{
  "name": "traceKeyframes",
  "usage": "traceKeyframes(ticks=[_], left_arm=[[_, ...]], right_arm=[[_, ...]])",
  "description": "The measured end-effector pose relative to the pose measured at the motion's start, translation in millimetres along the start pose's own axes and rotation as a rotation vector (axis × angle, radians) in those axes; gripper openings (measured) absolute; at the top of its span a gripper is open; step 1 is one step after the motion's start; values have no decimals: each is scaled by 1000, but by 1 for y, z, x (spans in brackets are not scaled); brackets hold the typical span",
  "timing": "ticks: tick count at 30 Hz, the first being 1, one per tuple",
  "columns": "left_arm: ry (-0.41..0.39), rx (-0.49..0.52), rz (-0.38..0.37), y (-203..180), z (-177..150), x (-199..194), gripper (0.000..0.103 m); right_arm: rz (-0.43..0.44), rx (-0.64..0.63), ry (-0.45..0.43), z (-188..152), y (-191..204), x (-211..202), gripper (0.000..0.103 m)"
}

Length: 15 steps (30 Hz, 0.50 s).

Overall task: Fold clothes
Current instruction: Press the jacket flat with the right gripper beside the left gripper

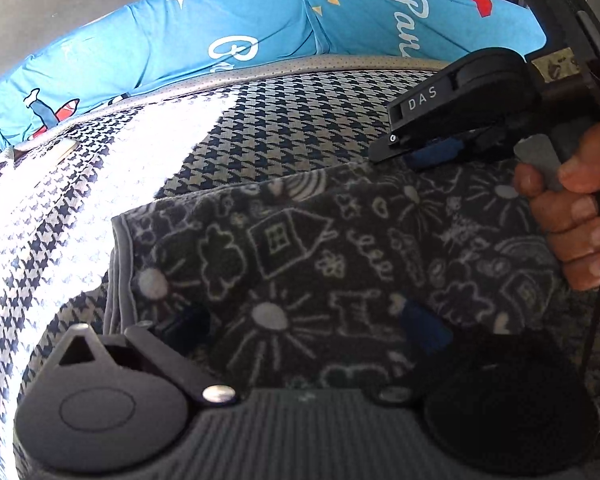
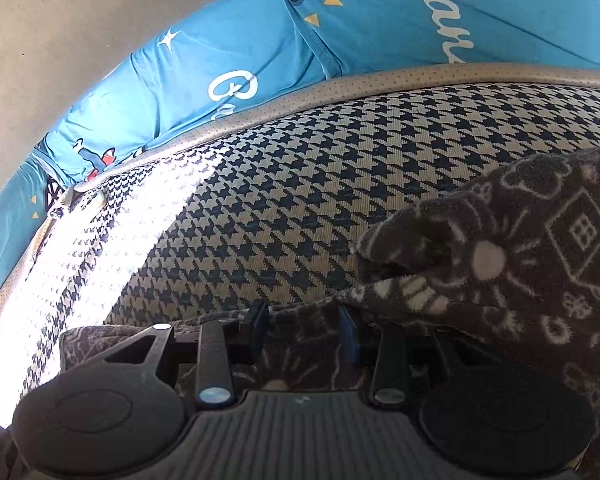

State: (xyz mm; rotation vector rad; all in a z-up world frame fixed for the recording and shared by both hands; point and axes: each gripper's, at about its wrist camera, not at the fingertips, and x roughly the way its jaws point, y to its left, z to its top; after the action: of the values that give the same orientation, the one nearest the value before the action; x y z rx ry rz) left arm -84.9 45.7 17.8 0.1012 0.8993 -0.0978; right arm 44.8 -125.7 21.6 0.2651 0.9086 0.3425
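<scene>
A dark grey fleece garment (image 1: 300, 248) printed with white houses and suns lies folded on the houndstooth mattress (image 1: 292, 128). My left gripper (image 1: 304, 328) is open low over it, its blue fingertips (image 1: 424, 328) spread wide on the cloth. My right gripper (image 1: 420, 152) shows in the left wrist view at the garment's far right edge, held by a hand. In the right wrist view my right gripper (image 2: 306, 332) is open, blue pads (image 2: 348, 336) apart over the garment's edge (image 2: 300, 356), with a raised fold (image 2: 500, 256) of the garment at right.
The houndstooth mattress (image 2: 300, 184) has a grey piped edge (image 2: 340, 80). Blue printed bedding (image 1: 260, 36) lies behind it, also in the right wrist view (image 2: 260, 40). Bright sunlight falls on the mattress's left part (image 1: 60, 208).
</scene>
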Motion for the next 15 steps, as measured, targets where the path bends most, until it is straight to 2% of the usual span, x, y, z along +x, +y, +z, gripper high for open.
traceKeyframes(ticks=[8, 15], left_arm=[[-12, -33, -20, 6, 1, -2, 103], [-39, -57, -20, 10, -3, -6, 103]], right_arm=[[96, 141, -30, -1, -13, -29, 38], [124, 170, -24, -24, -8, -56, 38]])
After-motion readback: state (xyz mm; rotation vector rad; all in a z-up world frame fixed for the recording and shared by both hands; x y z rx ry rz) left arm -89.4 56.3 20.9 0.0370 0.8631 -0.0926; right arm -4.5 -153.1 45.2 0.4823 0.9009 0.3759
